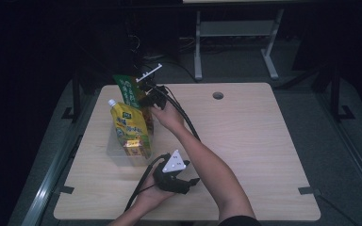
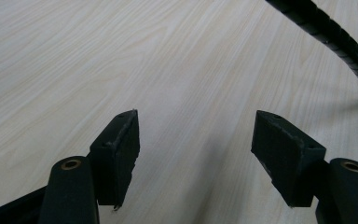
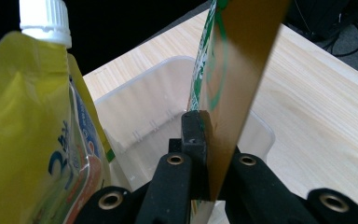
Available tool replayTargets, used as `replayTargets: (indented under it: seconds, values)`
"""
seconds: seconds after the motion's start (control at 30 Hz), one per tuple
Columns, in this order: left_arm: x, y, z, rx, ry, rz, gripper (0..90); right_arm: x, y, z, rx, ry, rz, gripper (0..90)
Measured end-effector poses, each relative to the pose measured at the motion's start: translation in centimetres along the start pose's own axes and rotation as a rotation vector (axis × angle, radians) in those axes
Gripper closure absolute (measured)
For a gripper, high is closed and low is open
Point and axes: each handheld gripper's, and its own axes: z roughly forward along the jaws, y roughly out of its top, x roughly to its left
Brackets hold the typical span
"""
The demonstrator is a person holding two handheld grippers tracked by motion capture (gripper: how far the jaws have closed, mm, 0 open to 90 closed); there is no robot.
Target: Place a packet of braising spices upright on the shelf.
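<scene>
A flat green packet with a brown shiny back (image 3: 233, 70) stands up tall at the far left part of the table. The right gripper (image 3: 208, 154) has its two black jaws squeezed tight on the packet's thin edge. The packet's bottom end sits over a clear plastic box (image 3: 140, 112). In the high view the green packet (image 1: 128, 89) leans beside the right gripper (image 1: 147, 96).

Just beside it, in the same box, stands a yellow soft pouch with a white screw cap (image 3: 32, 121). The box rests on the pale wooden table (image 1: 245, 132).

The left gripper (image 2: 196, 154) lies low near the front edge of the table, well apart from the box. Its jaws are wide apart with bare wood between them.
</scene>
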Motion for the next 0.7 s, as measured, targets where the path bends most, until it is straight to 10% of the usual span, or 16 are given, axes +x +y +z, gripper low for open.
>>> replayTargets:
  seconds: [0.7]
  values:
    - [0.1, 0.0, 0.0, -0.001, 0.000, -0.006, 31.7, -0.4, -1.2, 0.0, -0.014, -0.002, -0.003, 77.3]
